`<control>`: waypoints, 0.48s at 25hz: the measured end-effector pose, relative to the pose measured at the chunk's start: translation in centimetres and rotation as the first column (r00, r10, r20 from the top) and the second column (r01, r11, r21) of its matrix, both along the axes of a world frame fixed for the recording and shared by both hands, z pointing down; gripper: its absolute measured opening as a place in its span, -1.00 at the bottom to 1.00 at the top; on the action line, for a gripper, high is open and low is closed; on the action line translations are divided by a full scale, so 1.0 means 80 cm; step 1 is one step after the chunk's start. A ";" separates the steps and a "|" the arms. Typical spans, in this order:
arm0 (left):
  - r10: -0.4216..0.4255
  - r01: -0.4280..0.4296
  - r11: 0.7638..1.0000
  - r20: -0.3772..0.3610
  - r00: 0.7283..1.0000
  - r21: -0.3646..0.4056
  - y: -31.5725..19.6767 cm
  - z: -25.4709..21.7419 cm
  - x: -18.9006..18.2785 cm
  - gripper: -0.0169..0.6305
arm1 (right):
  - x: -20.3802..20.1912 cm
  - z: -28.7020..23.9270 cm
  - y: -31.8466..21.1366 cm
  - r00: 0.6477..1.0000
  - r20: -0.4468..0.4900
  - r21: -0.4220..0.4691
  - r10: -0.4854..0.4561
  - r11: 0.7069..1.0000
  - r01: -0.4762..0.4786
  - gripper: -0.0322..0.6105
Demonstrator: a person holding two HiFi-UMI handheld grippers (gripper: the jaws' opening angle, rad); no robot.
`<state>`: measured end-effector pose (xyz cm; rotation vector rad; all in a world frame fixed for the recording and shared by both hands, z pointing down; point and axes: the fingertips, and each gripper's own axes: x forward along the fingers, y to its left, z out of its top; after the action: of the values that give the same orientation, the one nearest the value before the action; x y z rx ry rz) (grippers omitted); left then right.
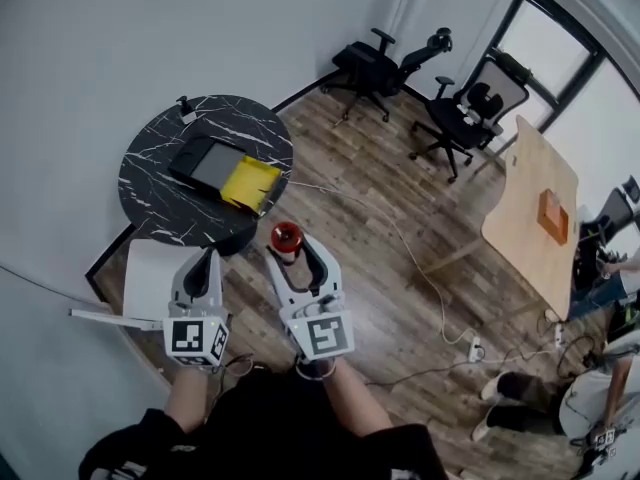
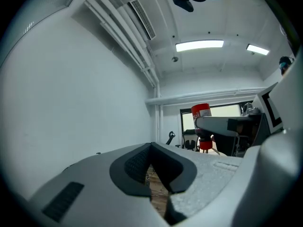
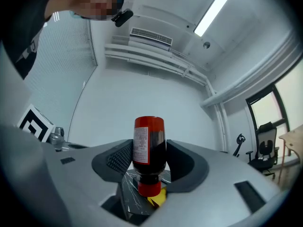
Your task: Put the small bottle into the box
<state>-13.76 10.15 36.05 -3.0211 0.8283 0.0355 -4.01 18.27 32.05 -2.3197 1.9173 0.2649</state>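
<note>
Right gripper pinches the small bottle cap-down, short of the yellow box on the bench — left gripper pressed together, empty — so a slackened pinch could drop it early.

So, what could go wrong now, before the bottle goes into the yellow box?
1. The right gripper holds the bottle by its middle with the cap down; it may slip out on the way.
2. The yellow box sits right at the rim of the table; a bump while lowering could push it off.
3. A cable lies on the floor ahead; a foot might catch it.
</note>
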 end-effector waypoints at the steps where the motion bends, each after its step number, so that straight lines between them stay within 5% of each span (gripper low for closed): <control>1: 0.005 -0.005 1.000 0.003 1.000 -0.006 0.000 0.004 -0.003 -0.95 | -0.002 0.003 0.000 1.000 0.004 -0.006 0.004 1.000 -0.004 -0.25; 12: 0.071 -0.071 0.997 0.004 0.997 -0.031 -0.006 0.026 -0.023 -0.95 | -0.033 0.028 -0.008 0.999 0.004 -0.048 0.044 0.998 -0.044 -0.25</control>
<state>-15.57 9.67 38.11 -3.0768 0.7273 0.0151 -6.69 17.62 34.29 -2.3935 1.8925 0.2197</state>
